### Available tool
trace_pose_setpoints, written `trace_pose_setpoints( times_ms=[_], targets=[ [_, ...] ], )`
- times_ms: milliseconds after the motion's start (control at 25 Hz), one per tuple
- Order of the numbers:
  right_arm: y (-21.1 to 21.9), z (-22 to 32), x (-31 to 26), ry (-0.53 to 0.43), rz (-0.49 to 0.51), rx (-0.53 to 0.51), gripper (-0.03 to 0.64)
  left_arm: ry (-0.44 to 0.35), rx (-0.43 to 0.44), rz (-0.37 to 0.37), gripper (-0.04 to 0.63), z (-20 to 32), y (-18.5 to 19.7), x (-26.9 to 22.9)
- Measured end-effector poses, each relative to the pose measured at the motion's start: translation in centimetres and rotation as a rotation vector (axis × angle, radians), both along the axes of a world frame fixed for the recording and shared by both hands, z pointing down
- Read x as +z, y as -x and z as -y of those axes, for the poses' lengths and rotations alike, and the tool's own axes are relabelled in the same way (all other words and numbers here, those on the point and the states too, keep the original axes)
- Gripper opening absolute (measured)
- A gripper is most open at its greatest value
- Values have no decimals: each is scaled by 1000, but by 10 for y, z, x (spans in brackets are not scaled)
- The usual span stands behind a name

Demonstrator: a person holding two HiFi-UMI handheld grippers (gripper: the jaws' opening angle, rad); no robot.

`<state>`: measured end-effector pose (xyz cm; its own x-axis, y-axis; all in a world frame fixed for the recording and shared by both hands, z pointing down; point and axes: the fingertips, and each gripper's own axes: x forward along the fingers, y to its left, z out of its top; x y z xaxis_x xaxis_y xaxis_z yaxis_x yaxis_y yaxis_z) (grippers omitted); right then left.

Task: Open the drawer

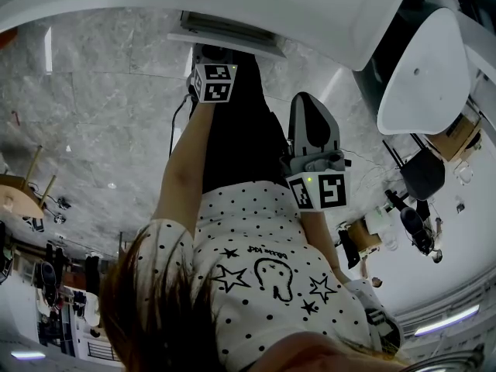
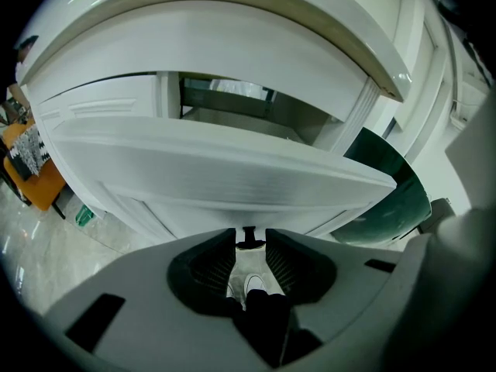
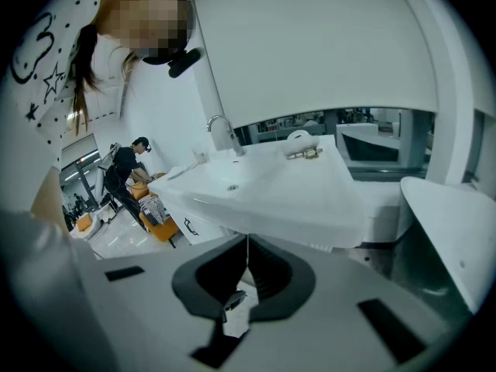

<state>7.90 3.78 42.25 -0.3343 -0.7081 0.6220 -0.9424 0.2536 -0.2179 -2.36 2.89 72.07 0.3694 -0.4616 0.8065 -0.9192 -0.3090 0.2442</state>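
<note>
The white drawer (image 2: 217, 173) stands pulled out of the white cabinet, and the dark opening behind it (image 2: 232, 103) shows. Its small black handle (image 2: 249, 242) sits between the tips of my left gripper (image 2: 249, 235), whose jaws stand slightly apart and close on it. In the head view the left gripper (image 1: 219, 53) reaches up to the drawer (image 1: 229, 31) under the countertop. My right gripper (image 1: 311, 103) hangs to the right, away from the drawer. Its jaws (image 3: 247, 242) meet at the tips with nothing between them.
A white countertop (image 1: 310, 6) overhangs the drawer. A white washbasin (image 3: 271, 188) with a faucet (image 3: 221, 134) lies ahead of the right gripper. A white round seat (image 1: 422, 68) stands at the right. The floor is grey marble (image 1: 101, 99). A person (image 3: 128, 169) works in the background.
</note>
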Motion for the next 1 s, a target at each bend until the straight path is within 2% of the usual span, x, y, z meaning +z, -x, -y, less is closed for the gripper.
trace_pose_setpoints(
  times_ms=[80,200,360,1000],
  targets=[
    [2,3,-1,-5,5,-6,15,-7,-7,0,117,-1,2,-4],
    [5,7,-3,-15,14,-16,15,-21,-30,19,40,0,8,-11],
    [8,8,-3,-16,23,-29,15,-22,-31,30,10,0,13,-14],
    [10,12,-9,-27,30,-44,15,-29,-39,36,5,-3,30,-47]
  ],
)
